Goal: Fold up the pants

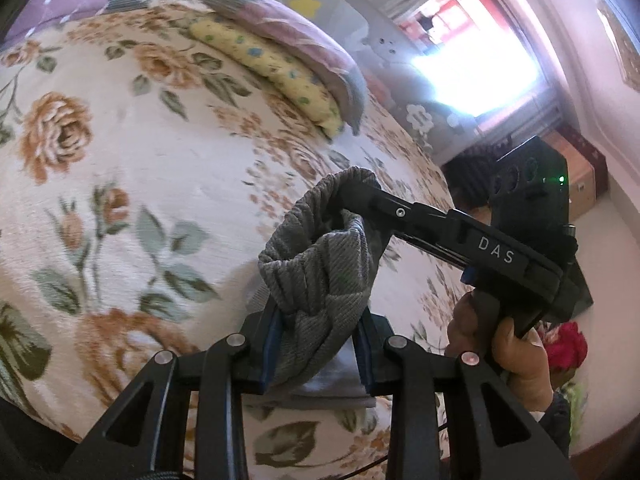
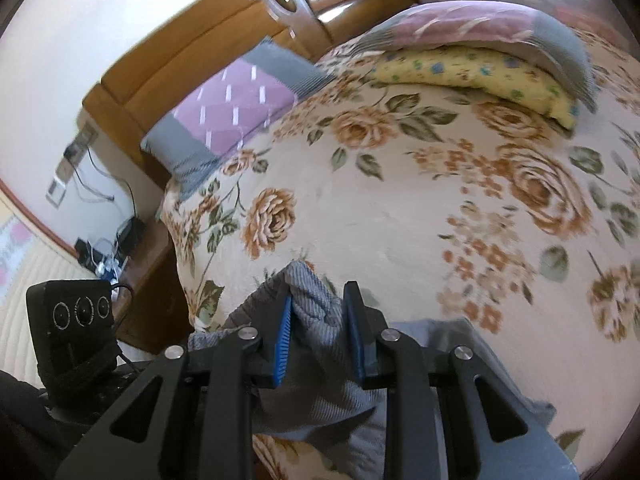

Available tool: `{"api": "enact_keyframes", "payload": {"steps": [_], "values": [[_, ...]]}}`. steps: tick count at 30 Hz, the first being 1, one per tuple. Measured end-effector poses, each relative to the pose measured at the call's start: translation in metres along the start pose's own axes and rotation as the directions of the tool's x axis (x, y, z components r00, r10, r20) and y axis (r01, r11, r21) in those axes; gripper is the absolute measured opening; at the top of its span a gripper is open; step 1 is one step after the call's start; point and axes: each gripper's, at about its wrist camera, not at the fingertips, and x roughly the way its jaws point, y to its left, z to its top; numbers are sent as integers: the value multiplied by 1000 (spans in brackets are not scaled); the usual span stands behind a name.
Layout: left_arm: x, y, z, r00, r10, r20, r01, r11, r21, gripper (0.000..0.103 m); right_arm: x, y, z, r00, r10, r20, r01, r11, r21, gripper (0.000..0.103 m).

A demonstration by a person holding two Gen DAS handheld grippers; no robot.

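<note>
Grey ribbed pants point(image 1: 320, 276) | left gripper point(image 1: 318, 350) clamped on bunched fabric | right gripper point(image 2: 318, 338) clamped on fabric | near edge of floral bedspread point(image 1: 132, 160)

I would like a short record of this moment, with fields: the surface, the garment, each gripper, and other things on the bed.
surface: bed with floral blanket
garment: grey pants, bunched, lifted at one end
left gripper: shut on the grey pants
right gripper: shut on the grey pants; also seen in the left wrist view
other things: purple pillow, folded yellow quilt, wooden headboard
</note>
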Motion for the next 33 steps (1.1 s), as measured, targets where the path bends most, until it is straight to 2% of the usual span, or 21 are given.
{"api": "enact_keyframes", "payload": {"steps": [11,23,28,33], "values": [[23,-56,-25,998,56,-24,-51,982,180,32,-55,-56,-45,987,65,145,-86,986,145,26],[64,-90,-56,991,118,-69,-90,942,323,32,-70,-118,-98,960,106,258,-169,957,236,26],[80,-97,-67,988,127,-87,-86,923,374,32,-68,-137,-111,953,113,282,-190,946,264,27],[95,-95,-79,982,133,-134,-71,918,390,33,-68,-156,-128,959,71,273,-162,931,326,35]]}}
